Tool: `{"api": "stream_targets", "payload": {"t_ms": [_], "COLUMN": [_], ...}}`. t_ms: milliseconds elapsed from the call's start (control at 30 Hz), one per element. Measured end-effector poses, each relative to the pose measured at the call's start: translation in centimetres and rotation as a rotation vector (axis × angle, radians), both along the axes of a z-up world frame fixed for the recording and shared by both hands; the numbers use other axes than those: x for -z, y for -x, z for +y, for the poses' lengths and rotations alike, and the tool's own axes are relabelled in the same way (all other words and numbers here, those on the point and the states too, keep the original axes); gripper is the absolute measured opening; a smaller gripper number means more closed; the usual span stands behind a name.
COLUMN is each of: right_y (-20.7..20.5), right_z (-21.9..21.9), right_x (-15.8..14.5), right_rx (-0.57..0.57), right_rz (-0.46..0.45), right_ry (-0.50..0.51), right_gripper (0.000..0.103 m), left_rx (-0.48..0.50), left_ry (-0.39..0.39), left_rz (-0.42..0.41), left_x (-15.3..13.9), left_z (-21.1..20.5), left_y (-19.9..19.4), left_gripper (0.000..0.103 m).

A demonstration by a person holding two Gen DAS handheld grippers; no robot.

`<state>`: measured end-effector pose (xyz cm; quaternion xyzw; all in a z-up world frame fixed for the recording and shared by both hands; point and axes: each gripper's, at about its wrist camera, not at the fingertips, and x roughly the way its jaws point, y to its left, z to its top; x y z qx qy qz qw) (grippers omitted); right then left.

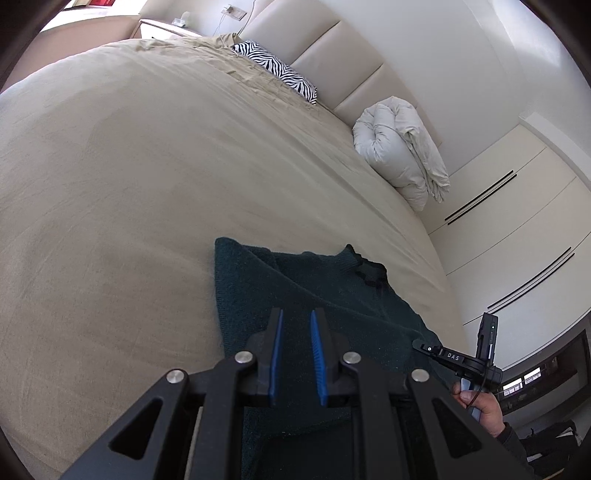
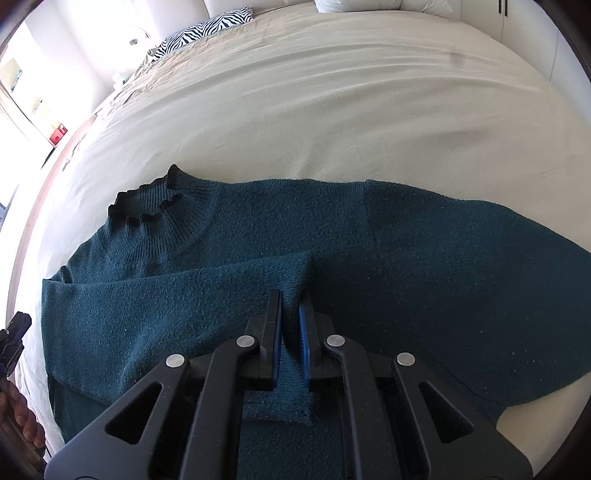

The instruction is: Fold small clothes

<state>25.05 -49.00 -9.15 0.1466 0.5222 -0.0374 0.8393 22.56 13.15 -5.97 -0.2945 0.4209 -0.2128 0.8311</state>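
A dark teal knit sweater (image 2: 443, 277) lies flat across the beige bed, its ribbed collar (image 2: 155, 206) at the left. One sleeve (image 2: 184, 295) is folded across the body. My right gripper (image 2: 290, 295) is shut on that sleeve near its cuff, which hangs behind the pads. In the left wrist view the sweater (image 1: 332, 288) lies under my left gripper (image 1: 296, 314). Its blue pads stand slightly apart with teal fabric filling the gap. The right gripper (image 1: 424, 347) and the hand holding it show at the sweater's right edge.
The bed cover (image 1: 147, 184) stretches wide beyond the sweater. A zebra-print pillow (image 1: 273, 70) and a rolled white duvet (image 1: 399, 151) lie by the padded headboard. Wardrobe doors (image 1: 517, 221) stand to the right, and a nightstand (image 1: 162, 29) sits at the far corner.
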Motion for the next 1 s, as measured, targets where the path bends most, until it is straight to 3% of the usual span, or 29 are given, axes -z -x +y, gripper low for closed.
{"api": "stream_targets", "payload": {"t_ms": [200,300,367,500,1000], "right_y": [0.0,0.1,0.1,0.4,1.8], "right_z": [-0.4,-0.4,-0.6,-1.0,-1.9], "right_x": [0.5,0.5,0.5,0.6,0.6], "right_rx": [0.002,-0.001,-0.004,-0.006,0.012], "right_rz": [0.007,0.005,0.002,-0.007,-0.019], "right_ry": [-0.039,-0.044,-0.050,-0.066,-0.116], "right_gripper": [0.008,0.008,0.008,0.008,0.010], "left_rx": [0.029,0.013,0.014,0.018,0.054], "left_ry": [0.093,0.063,0.050,0.061,-0.061], "left_rz": [0.052,0.134,0.153,0.150,0.073], "left_x": [1.8,4.0,5.0,5.3,3.5], "left_z": [0.2,0.5,0.5,0.7,0.5], "left_y": [-3.5,-5.2,-5.5,-5.0,0.8], "left_gripper": [0.017,0.017,0.004,0.002,0.002]}}
